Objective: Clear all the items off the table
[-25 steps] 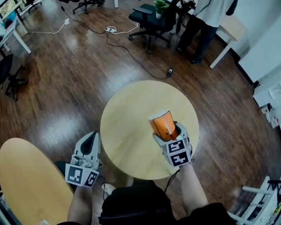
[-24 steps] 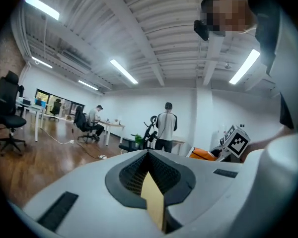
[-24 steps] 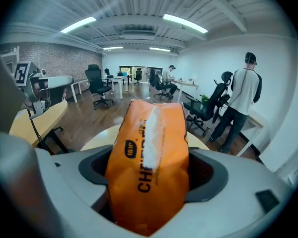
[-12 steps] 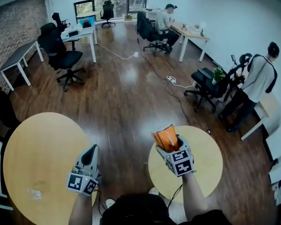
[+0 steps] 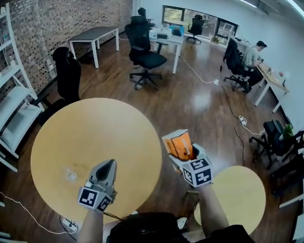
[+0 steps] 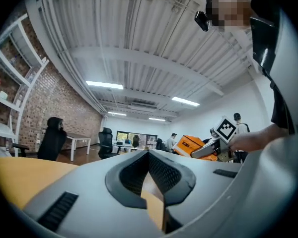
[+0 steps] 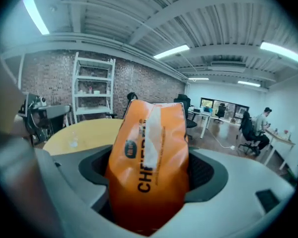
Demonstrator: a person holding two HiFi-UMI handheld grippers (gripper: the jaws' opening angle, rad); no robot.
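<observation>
Right hand-held gripper (image 5: 186, 153), orange snack bag (image 5: 177, 142) upright between its jaws

light: bright, even, from ceiling strip lights (image 7: 174, 51) and far windows (image 5: 197, 15) | glare: pale sheen on wood floor (image 5: 200, 100) | shadows: soft, faint | lens: strong fisheye bend, black corners in both gripper views | focus: left claw (image 6: 150, 157) near lens slightly soft

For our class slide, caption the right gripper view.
Right gripper grips an orange bag; round wooden table and white shelves behind.
</observation>
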